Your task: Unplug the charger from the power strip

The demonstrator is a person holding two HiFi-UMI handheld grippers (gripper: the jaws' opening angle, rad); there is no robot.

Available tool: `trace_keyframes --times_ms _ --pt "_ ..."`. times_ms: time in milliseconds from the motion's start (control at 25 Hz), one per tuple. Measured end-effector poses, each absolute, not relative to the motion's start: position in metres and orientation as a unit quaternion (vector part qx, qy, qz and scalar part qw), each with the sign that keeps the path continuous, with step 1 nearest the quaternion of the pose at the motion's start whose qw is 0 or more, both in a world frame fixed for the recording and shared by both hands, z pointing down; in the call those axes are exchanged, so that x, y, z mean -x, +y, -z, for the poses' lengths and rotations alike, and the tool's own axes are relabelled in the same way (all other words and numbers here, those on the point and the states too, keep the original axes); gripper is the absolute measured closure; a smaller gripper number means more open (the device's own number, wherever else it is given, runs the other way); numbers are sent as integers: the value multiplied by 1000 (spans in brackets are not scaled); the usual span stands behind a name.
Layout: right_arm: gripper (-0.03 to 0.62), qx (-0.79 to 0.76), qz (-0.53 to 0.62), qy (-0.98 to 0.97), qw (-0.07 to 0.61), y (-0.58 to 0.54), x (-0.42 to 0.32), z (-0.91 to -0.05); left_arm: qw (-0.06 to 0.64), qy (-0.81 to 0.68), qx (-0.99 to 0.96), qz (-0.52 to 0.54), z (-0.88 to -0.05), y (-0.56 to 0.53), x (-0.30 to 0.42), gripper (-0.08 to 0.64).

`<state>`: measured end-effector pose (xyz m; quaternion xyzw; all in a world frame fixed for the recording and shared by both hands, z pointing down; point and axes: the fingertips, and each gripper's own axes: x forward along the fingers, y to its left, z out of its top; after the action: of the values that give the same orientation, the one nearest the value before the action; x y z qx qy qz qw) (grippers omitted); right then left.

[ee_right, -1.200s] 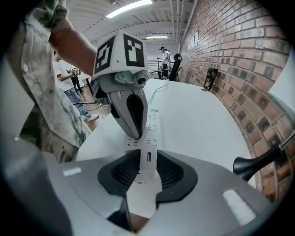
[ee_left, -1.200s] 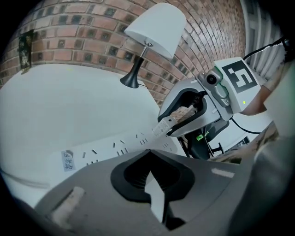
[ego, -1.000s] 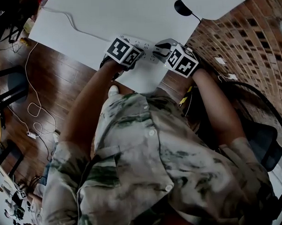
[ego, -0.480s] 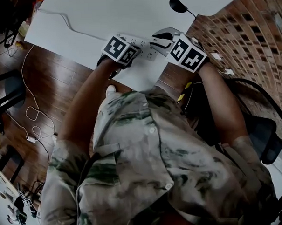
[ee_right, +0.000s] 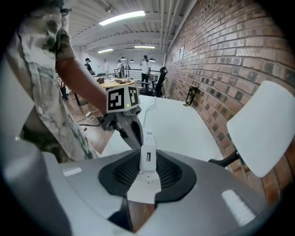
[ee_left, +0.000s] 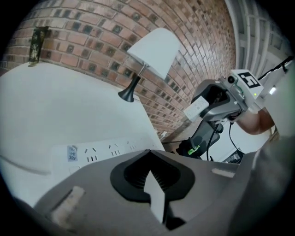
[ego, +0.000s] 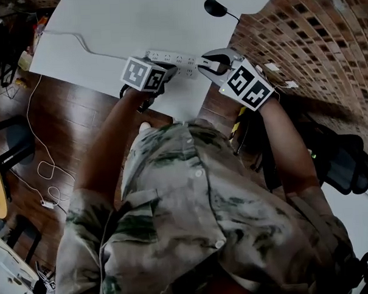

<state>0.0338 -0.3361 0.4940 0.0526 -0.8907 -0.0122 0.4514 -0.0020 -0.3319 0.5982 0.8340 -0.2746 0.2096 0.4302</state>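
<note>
Charger (ee_right: 147, 151) is pinched in the right gripper (ego: 213, 64), long axis along the jaws, looks lifted clear off the power strip's (ego: 168, 56) right end. Left gripper (ee_left: 148, 156) is closed and empty, by the strip.

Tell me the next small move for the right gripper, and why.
Probably lower the right gripper and set the charger on the bare table beside the power strip. The charger is clamped between the right jaws and held in the air, clear of the strip, and the sockets that show are empty, so the pull looks done.
</note>
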Motion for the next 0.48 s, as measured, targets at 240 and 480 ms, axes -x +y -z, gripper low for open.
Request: trace_keyframes --times_ms 240,480 --pt "486 -137 -5 -895 424 -286 -48 -462 376 -273 -875 -133 -525 -301 9 557" --pt "486 -212 -40 -889 404 -201 -54 -448 364 -224 -902 -55 -470 -230 13 557"
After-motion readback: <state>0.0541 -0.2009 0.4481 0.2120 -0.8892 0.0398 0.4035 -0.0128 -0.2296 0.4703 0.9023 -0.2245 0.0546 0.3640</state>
